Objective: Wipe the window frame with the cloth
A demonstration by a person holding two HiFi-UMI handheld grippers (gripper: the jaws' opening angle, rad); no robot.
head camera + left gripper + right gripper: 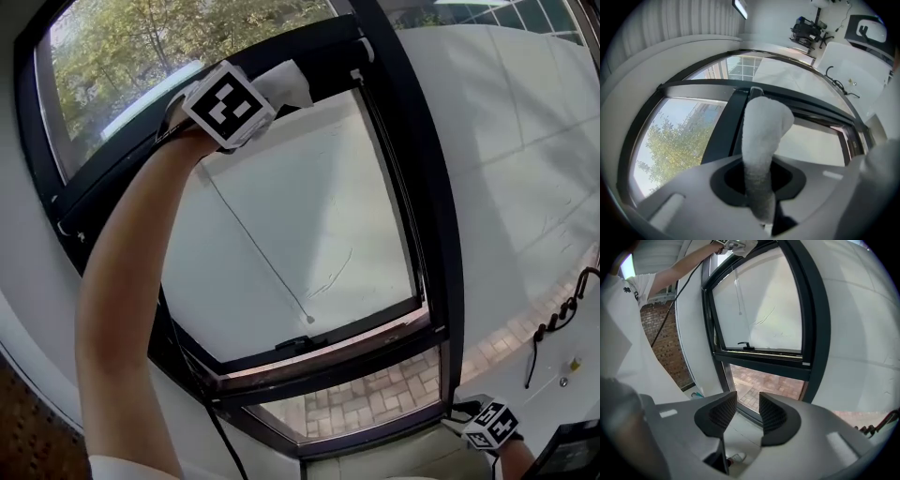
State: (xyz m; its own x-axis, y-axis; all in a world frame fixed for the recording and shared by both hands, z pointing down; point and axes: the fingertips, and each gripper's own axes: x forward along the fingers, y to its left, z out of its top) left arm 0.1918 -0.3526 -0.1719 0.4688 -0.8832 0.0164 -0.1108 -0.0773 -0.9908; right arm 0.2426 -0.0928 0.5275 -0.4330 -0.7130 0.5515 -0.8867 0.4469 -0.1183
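Note:
My left gripper is raised to the top bar of the black window frame. It is shut on a white cloth that lies against that bar. In the left gripper view the cloth stands up from between the jaws of the left gripper, its end touching the dark frame. My right gripper hangs low at the bottom right, away from the window. In the right gripper view my right gripper is open with nothing between its jaws, and the frame rises ahead.
The lower sash is tilted open, with a handle on its bottom rail. A thin pull cord hangs across the white blind. A black cable lies on the white sill at right. Brick paving shows below the window.

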